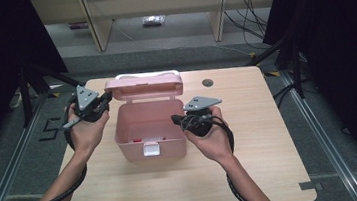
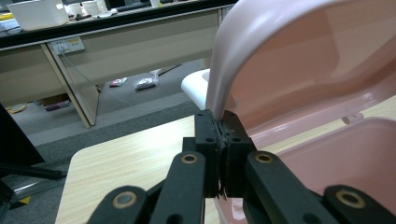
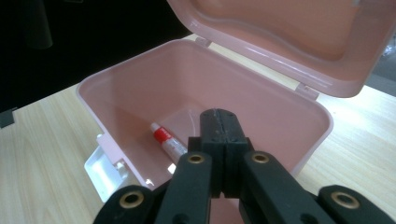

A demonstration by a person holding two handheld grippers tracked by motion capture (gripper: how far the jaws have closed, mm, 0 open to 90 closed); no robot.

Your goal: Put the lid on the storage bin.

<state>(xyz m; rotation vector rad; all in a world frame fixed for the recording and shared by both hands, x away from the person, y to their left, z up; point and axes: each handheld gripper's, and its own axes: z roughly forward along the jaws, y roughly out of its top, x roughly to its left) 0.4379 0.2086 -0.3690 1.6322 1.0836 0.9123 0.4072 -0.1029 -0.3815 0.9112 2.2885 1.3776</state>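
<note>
Closed above the pink box [image 3: 140,93], my right hand-held gripper [image 3: 219,116] partly hides its tube [image 3: 167,140]; my left hand-held gripper [image 2: 219,126] pinches the lid [image 2: 261,56].

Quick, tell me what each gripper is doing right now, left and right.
Left gripper: shut on the edge of the pink box's lid.
Right gripper: shut, holding nothing, above the open pink box.

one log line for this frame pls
left gripper: shut on box lid edge | right gripper: shut, empty, above open pink box | tube inside
</note>
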